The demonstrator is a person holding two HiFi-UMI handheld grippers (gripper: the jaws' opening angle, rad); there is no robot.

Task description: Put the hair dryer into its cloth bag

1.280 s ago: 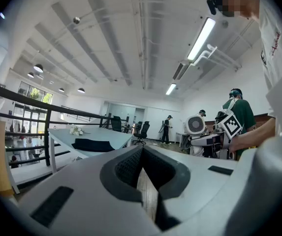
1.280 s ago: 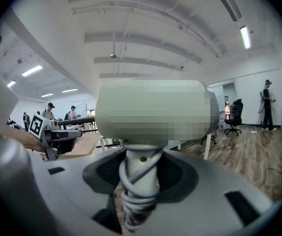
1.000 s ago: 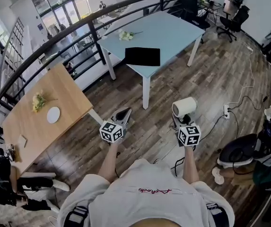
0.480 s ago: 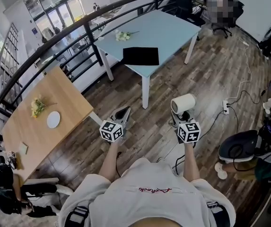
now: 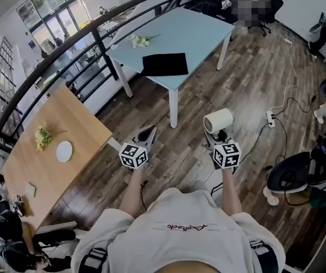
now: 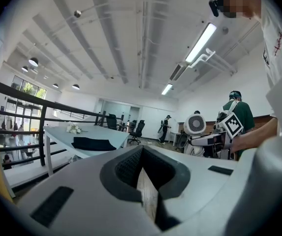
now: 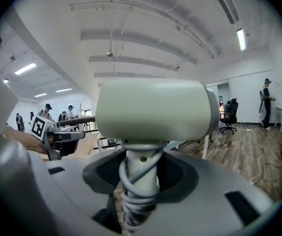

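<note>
The left gripper (image 5: pixel 149 132) is held out level above the wooden floor (image 5: pixel 254 84) with its jaws pressed together and nothing between them; its own view shows the dark pads (image 6: pixel 126 167) meeting at the tips. The right gripper (image 5: pixel 220 137) is beside it, tipped slightly downward, and its jaws pinch the handle of the hair dryer (image 5: pixel 218 120). In the right gripper view the dryer's pale barrel (image 7: pixel 153 109) lies crosswise just above the jaws. The handle drops straight down between the pads, with the grey cord (image 7: pixel 136 193) wound round it in several turns. Well ahead of both pairs of jaws stands a pale blue counter (image 5: pixel 202 33). The cloth bag (image 5: pixel 165 64) lies flat and black near the counter's closer edge, apart from either gripper. A small bunch of white flowers (image 5: pixel 141 40) rests on the counter beyond the bag. From the left gripper view the bag (image 6: pixel 92 143) shows ahead and to the left of the jaws, and the dryer's round grille (image 6: pixel 196 124) shows off to the right. A wooden counter (image 5: pixel 54 158) stands to the left of the left jaws, carrying a white plate (image 5: pixel 64 151).
</note>
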